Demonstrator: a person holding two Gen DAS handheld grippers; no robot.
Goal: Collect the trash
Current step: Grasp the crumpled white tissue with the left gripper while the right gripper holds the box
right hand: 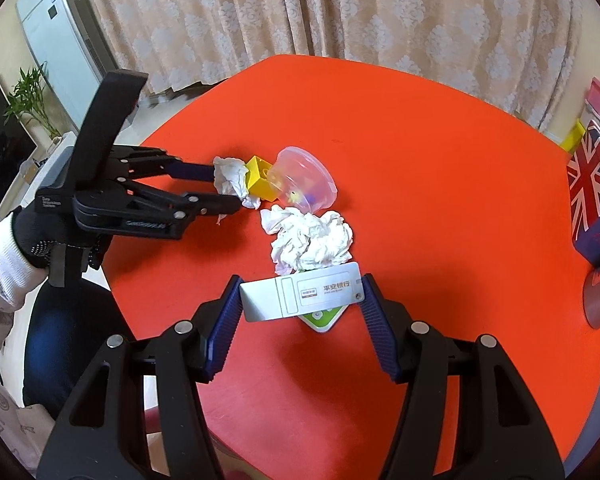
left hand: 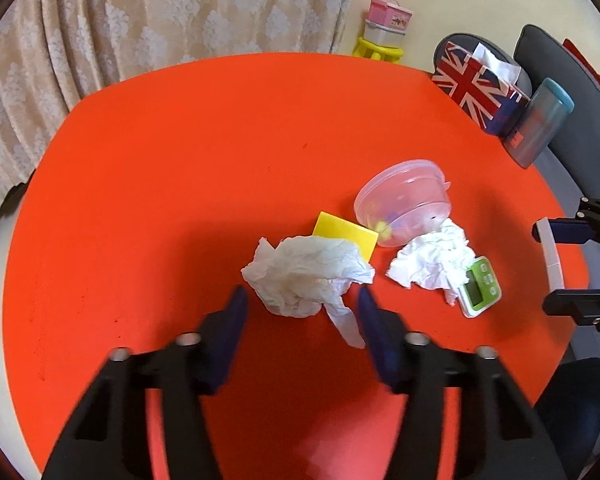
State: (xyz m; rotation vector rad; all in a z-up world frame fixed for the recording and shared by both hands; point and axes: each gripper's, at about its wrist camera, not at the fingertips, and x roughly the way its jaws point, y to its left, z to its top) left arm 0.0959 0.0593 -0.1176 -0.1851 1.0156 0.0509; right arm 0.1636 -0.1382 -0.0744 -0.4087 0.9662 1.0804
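You're lining the left gripper [left hand: 300, 300], jaws spread, around the crumpled tissue [left hand: 306, 274] at frame center; push deeper before squeezing. Right gripper [right hand: 300, 300] is clamping a white card [right hand: 302, 296].

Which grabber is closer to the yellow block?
Left. The left gripper straddles a crumpled tissue touching the yellow block. The right gripper, holding a white card, is farther back.

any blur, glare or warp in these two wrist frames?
Left wrist view: fisheye bows the orange table edge; the left gripper looks soft, while the crumpled tissue ahead of it stays sharp. Right wrist view: same barrel warp and dark corners; the right gripper casts a dark shadow below the white card, print readable, no strong glare.
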